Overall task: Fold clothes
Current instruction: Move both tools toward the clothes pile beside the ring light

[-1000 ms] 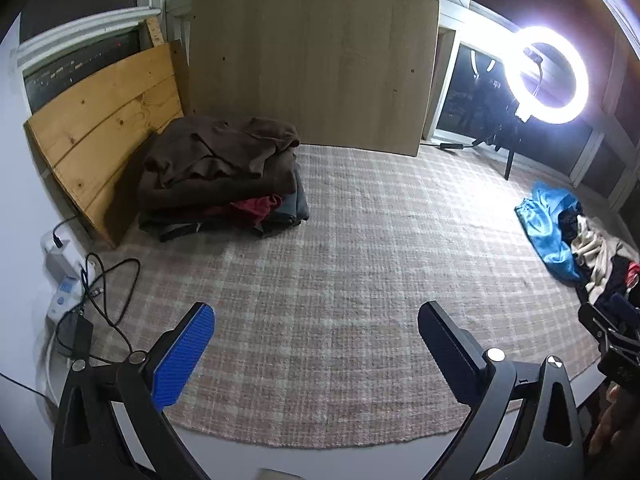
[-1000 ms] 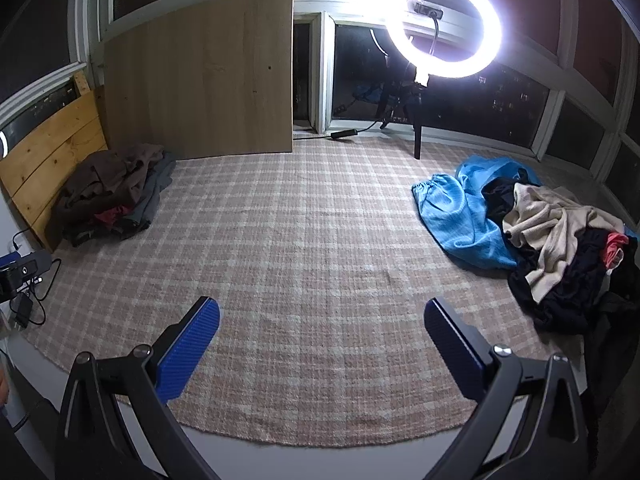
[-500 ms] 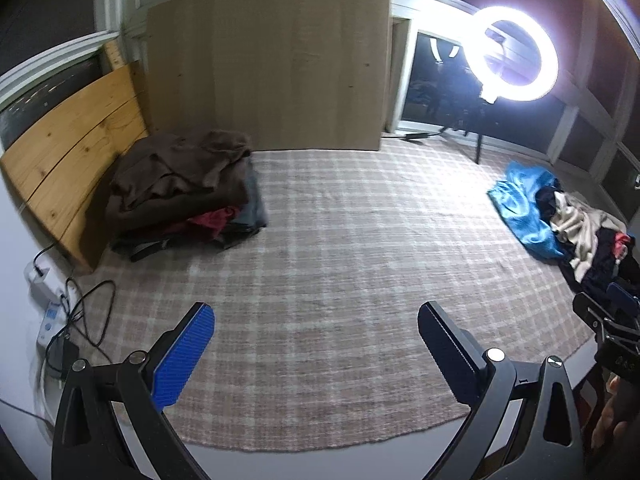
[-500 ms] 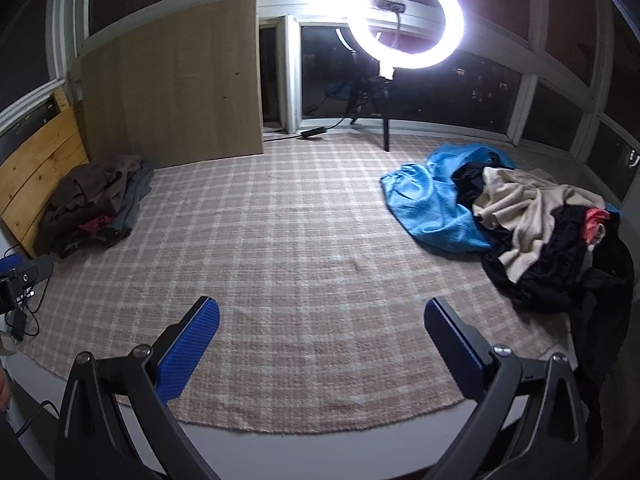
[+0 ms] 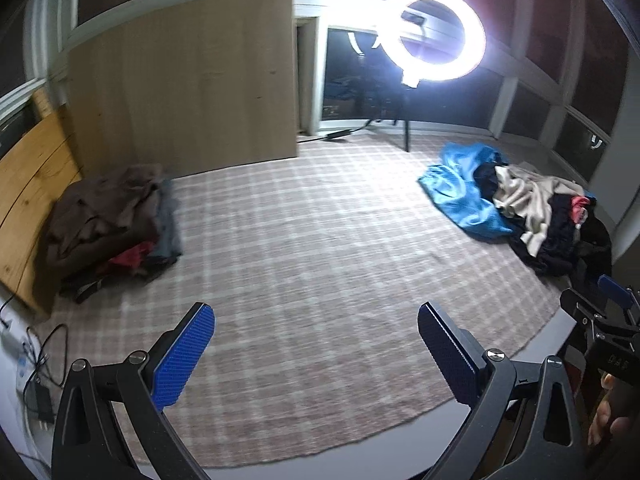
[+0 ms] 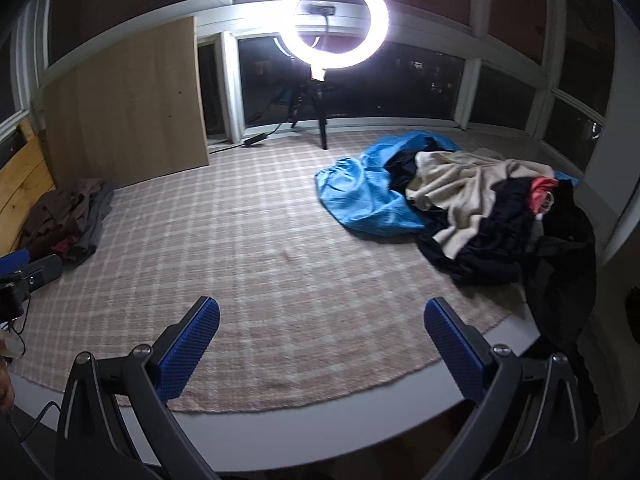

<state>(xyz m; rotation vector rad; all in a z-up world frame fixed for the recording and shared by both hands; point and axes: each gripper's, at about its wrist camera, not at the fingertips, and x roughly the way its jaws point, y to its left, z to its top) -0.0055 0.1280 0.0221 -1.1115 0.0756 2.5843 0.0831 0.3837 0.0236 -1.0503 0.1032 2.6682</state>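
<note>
Jaws of the left gripper (image 5: 316, 344) and right gripper (image 6: 322, 336) both stand wide apart and empty above the checked rug (image 6: 260, 264). Unfolded clothes (image 6: 472, 208) lie heaped at the rug's right edge; a folded stack (image 5: 112, 220) sits at its left, beside a wooden board (image 5: 28, 196).

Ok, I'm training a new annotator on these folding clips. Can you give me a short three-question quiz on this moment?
1. True or false: the left gripper is shut on a garment.
2. Which garment of the unfolded heap lies nearest the ring light? A) blue B) beige C) black
3. Fill in: the stacked clothes lie beside the ____ boards.

Key: 1 false, both it and the right gripper are open and empty; 2 A, the blue garment; 3 wooden.
</note>
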